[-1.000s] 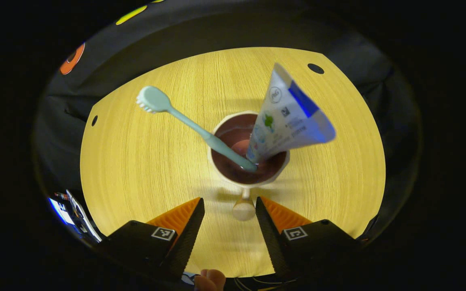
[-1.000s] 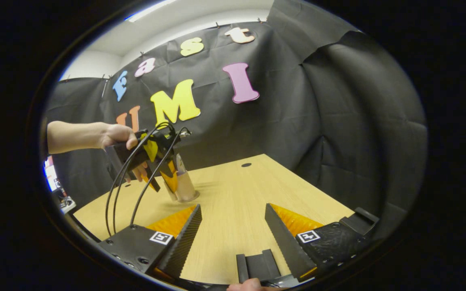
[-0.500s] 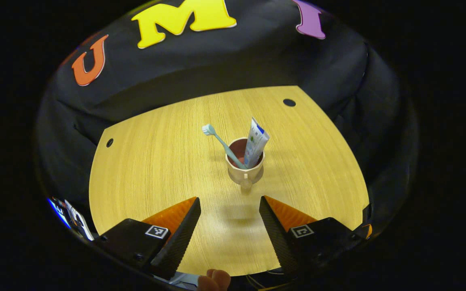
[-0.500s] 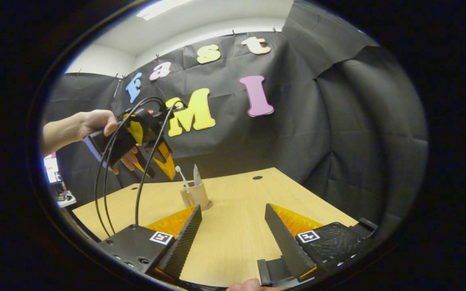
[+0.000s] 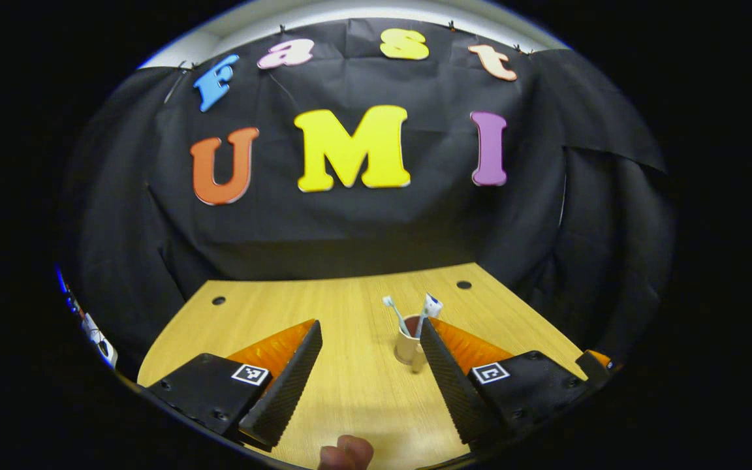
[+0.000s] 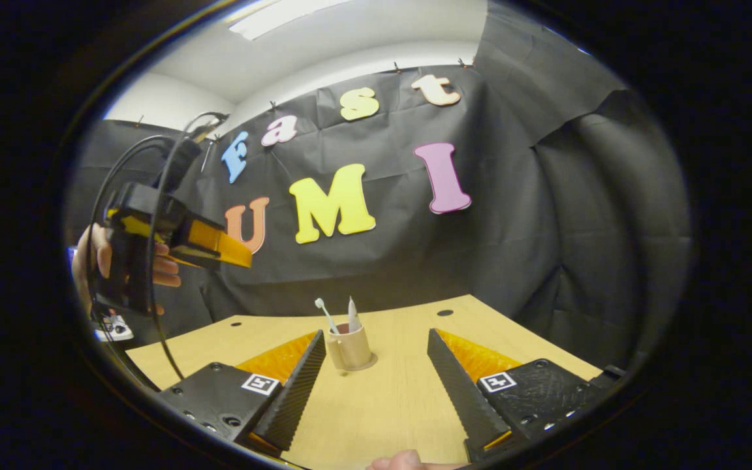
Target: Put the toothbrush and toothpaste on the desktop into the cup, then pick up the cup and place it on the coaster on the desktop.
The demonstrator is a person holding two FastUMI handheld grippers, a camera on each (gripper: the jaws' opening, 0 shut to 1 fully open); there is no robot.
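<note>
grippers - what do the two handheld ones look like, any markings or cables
Each gripper, left and right, has two wedge-shaped fingers with ridged inner faces on black blocks, each bearing a small square black-and-white marker. In the right gripper view, black cables loop over the left gripper's body.

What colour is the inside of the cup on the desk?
Reddish-brown inside the beige ceramic cup, clearest in the left gripper view.
</note>
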